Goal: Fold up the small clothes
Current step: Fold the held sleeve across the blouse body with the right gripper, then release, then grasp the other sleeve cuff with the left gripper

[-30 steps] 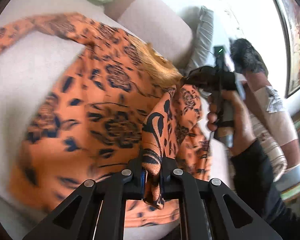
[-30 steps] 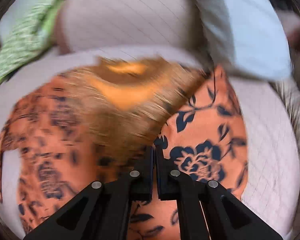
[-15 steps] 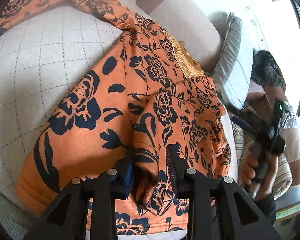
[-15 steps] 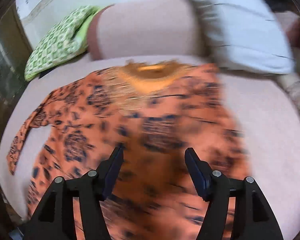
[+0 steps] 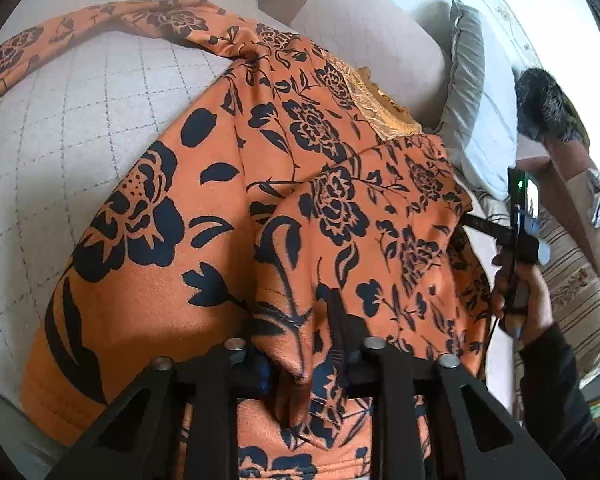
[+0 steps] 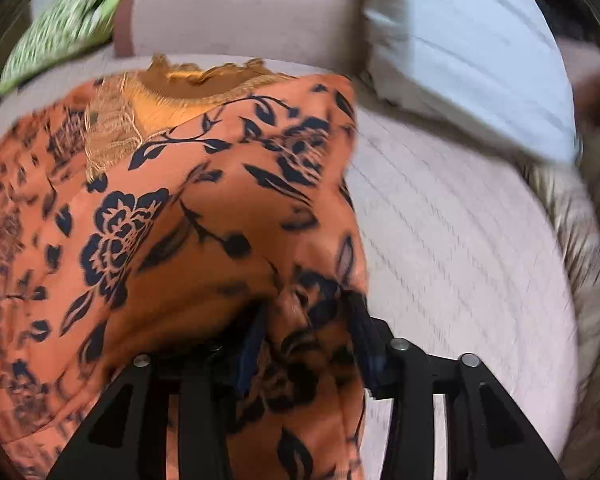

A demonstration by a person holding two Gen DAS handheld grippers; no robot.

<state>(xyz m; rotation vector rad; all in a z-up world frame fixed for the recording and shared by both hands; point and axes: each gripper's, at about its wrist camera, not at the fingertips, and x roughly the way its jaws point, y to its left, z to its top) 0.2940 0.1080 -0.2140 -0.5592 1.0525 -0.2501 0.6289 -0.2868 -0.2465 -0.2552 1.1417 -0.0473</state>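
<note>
An orange top [image 5: 204, 216] with dark flowers and a gold lace collar lies on the quilted pale sofa seat [image 5: 60, 128]. Its right side is folded over the middle, and one sleeve stretches to the far left. My left gripper [image 5: 300, 332] is open, with a fold of the cloth lying loose between its jaws near the hem. My right gripper [image 6: 312, 336] is open, and the folded right edge of the top [image 6: 204, 216] lies bunched between its jaws. The right gripper also shows in the left wrist view [image 5: 516, 240], held in a hand at the top's right edge.
A beige back cushion [image 6: 240, 12] and a pale grey pillow [image 6: 472, 64] stand behind the top. A green patterned cushion [image 6: 64, 28] lies at the back left. A striped cover [image 5: 580, 292] lies on the right.
Both grippers have opened and let go of the cloth. The right side of the top now lies folded over the middle. The right gripper has come back to the folded edge.
</note>
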